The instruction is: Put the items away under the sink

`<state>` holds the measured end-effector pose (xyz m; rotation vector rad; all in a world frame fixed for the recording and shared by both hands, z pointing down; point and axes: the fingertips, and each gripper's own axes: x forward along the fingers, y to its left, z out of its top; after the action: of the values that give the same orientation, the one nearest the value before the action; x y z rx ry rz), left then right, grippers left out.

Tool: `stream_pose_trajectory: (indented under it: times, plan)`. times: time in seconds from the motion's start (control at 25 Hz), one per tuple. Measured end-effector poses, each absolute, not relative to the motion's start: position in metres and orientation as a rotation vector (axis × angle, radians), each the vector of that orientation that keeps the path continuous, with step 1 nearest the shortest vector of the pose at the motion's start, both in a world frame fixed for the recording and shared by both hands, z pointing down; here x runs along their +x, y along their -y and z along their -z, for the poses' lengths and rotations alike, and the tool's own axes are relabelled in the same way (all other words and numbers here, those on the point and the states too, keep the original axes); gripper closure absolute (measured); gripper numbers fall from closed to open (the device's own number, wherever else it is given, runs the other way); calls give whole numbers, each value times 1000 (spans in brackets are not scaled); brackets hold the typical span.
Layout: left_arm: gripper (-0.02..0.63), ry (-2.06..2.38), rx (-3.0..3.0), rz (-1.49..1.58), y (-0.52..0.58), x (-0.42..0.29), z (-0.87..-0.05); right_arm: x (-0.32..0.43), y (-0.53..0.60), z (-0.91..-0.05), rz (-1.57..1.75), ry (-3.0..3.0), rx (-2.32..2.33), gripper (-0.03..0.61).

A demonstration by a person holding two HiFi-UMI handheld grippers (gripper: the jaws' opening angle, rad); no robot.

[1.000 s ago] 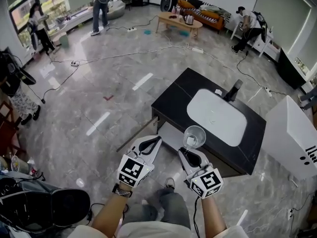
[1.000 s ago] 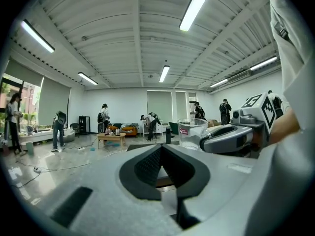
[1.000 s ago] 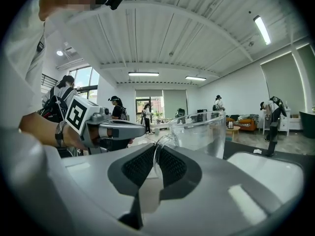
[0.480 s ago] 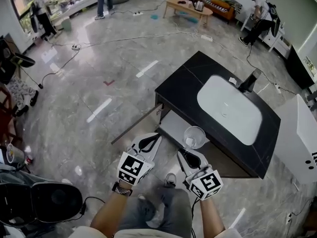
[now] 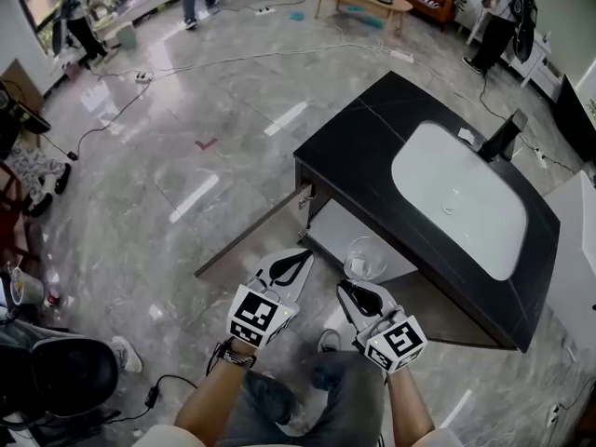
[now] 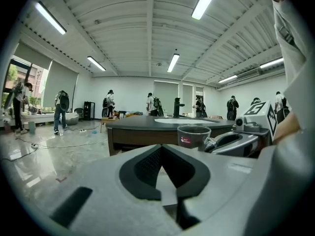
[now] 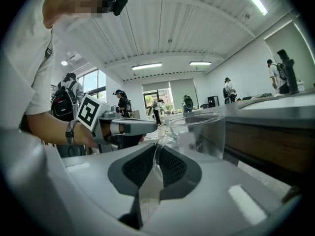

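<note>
Right tool (image 5: pixel 352 288) pinches the glass cup (image 5: pixel 364 257) by its handle, outside the open under-sink cabinet (image 5: pixel 337 234); left tool (image 5: pixel 298 260), at cup's 9 o'clock, pressed together, empty; placement inside remains.

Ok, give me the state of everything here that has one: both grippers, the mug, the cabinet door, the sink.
Glass mug: upright, looks empty, held by its handle.
Right gripper: jaws shut on that handle.
Left gripper: jaws shut, nothing between them.
Cabinet door: swung wide open.
Sink basin: empty.
</note>
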<state>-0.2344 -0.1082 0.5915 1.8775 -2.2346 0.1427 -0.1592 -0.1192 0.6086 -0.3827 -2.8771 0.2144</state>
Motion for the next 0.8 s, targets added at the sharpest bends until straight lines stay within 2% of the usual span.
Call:
stream_pose_trajectory:
  times: [0.56, 0.8]
  plan:
    - [615, 2287, 1900, -136, 150, -276, -780, -203, 173, -806, -190, 2895, -394, 545]
    - [615, 2285, 1921, -105, 160, -288, -859, -223, 195, -865, -153, 2943, -367, 545]
